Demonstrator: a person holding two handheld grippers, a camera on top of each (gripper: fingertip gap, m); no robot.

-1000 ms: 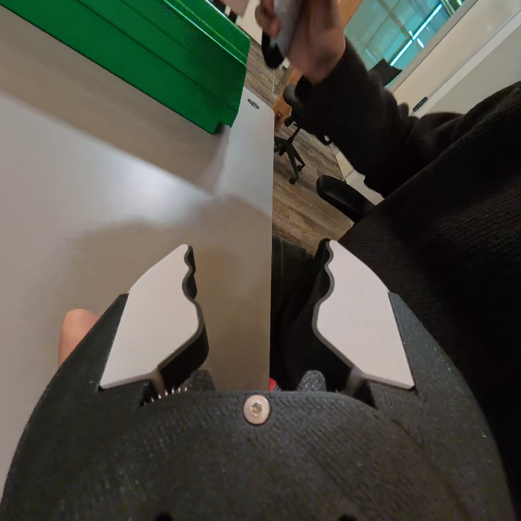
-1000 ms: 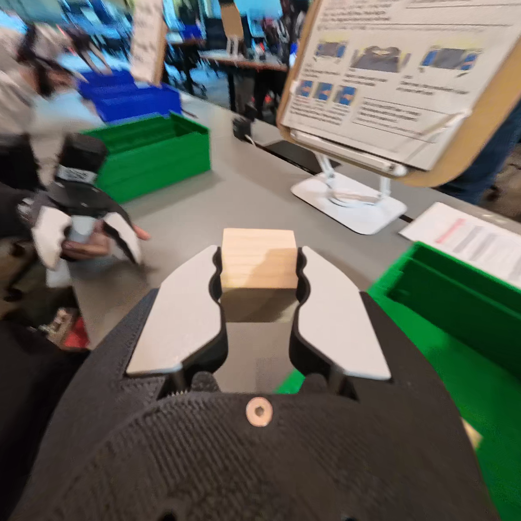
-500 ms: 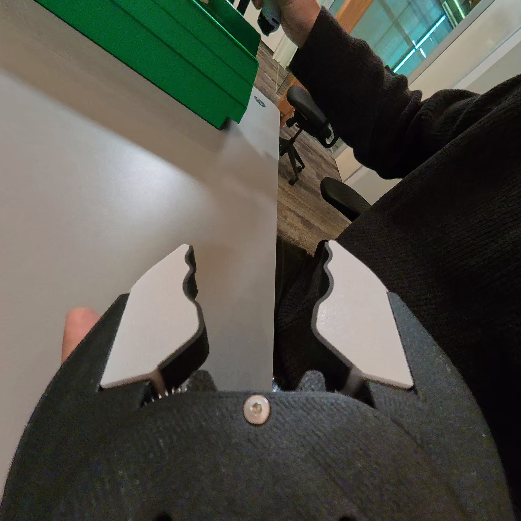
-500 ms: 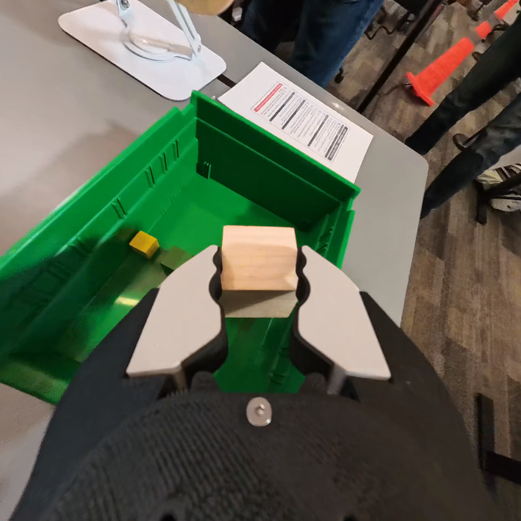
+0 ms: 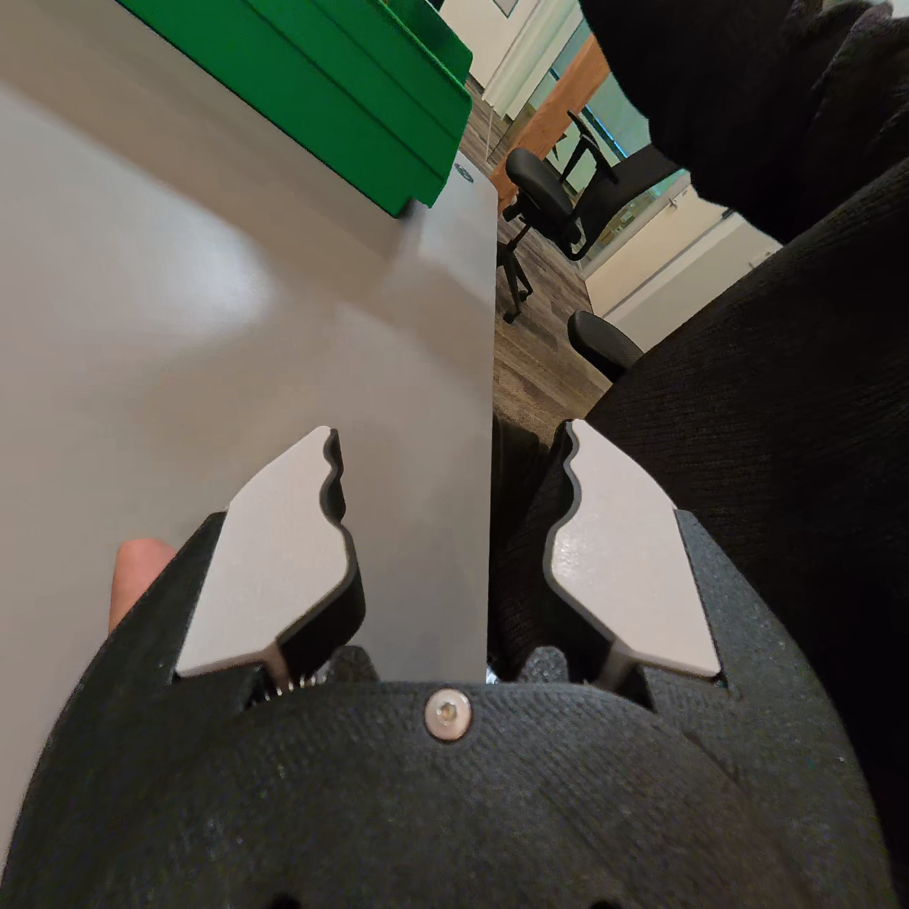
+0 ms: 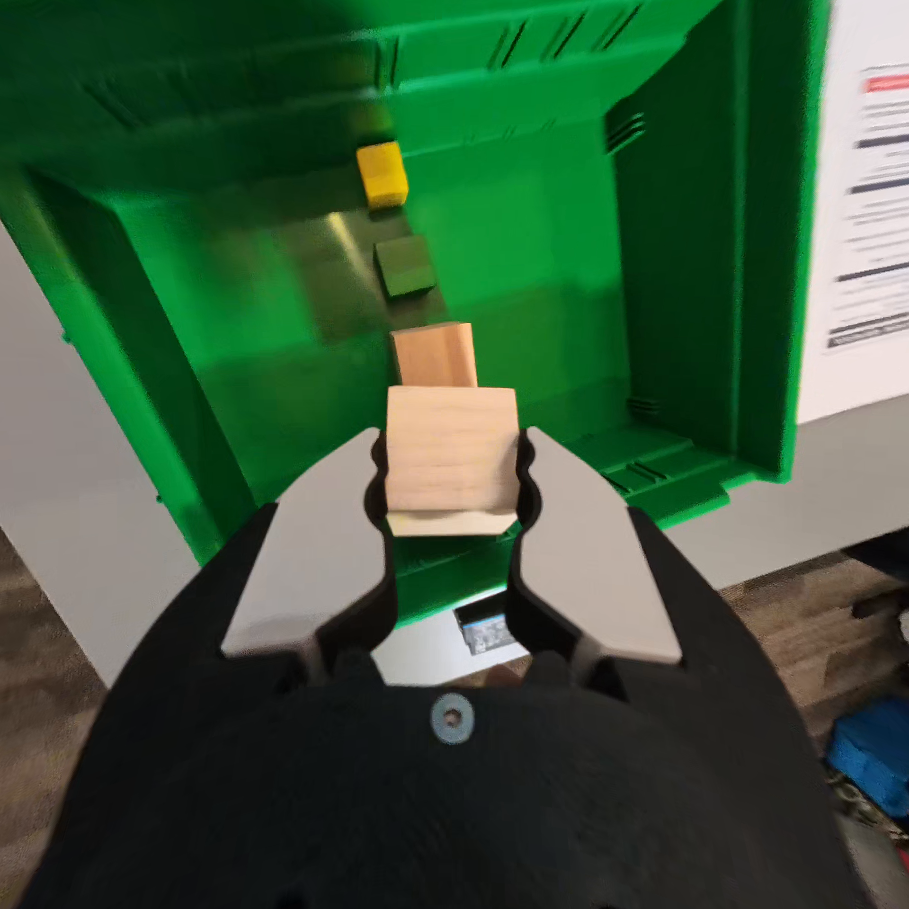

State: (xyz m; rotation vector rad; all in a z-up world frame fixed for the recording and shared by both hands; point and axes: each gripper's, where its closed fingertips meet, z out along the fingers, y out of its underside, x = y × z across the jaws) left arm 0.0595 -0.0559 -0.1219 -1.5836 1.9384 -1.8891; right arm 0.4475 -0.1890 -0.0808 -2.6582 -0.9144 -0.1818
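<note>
My right gripper (image 6: 450, 442) is shut on a plain wooden block (image 6: 450, 455) and holds it above the open green bin (image 6: 688, 221). Inside the bin lie a yellow block (image 6: 382, 175), a dark green block (image 6: 405, 265) and another plain wooden block (image 6: 435, 354) just beyond the held one. My left gripper (image 5: 452, 442) is open and empty, tilted over the near edge of the grey table (image 5: 196, 319), with nothing between its fingers. The green bin (image 5: 315, 93) shows far off in that view.
A printed sheet (image 6: 880, 211) lies on the table right of the bin. A person's dark sleeve and torso (image 5: 738, 393) fill the right of the left wrist view. Office chairs (image 5: 556, 196) stand on the floor beyond the table edge. A blue object (image 6: 865, 757) lies on the floor.
My right gripper swung with the wooden block from the table toward the bin and now looks straight down into it. The left gripper stayed open, shifting only slightly.
</note>
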